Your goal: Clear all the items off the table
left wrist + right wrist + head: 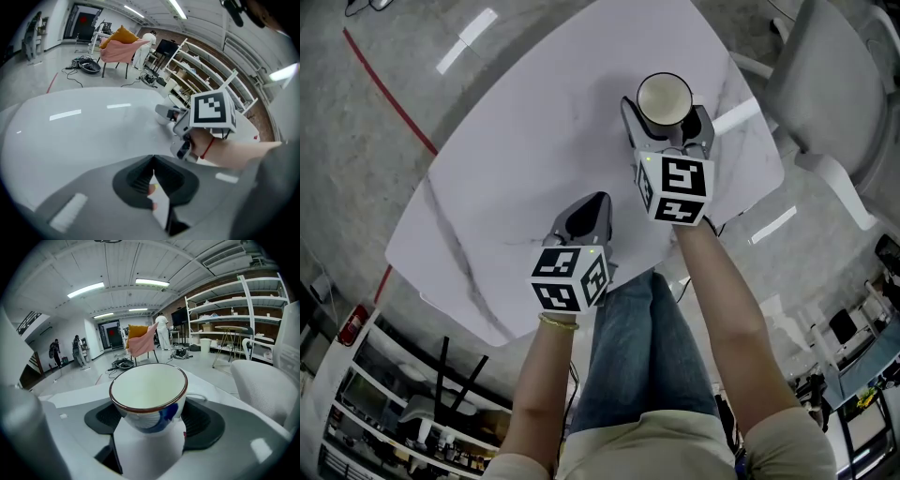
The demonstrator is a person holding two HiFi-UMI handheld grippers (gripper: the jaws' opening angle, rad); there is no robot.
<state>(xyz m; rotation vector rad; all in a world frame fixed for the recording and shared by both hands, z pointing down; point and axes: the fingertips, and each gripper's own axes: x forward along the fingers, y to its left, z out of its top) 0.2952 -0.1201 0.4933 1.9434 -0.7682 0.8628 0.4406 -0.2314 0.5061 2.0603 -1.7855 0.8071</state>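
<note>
Toward the far side of the white, grey-veined counter [516,141] a cup [664,97] stands upright and empty on the bare top. It is white with a dark reddish rim and a blue mark on its flank (its handle shows at the right in the right gripper view). The right gripper [666,117] reaches round it from the near side. Its fingers [206,425] are spread wide, one on either side of the bowl, released rather than squeezing, and the cup rests on the counter between them. The left gripper [589,208] hovers nearer the person, over a bare part of the counter and apart from the cup; its fingers [133,180] are clenched together with nothing between them. In the left gripper view the right gripper's marker cube [213,110] and the hand beneath it show off to the right. A white chair [830,94] stands just beyond the counter's right edge, and a red line [389,89] crosses the floor at the left.
</note>
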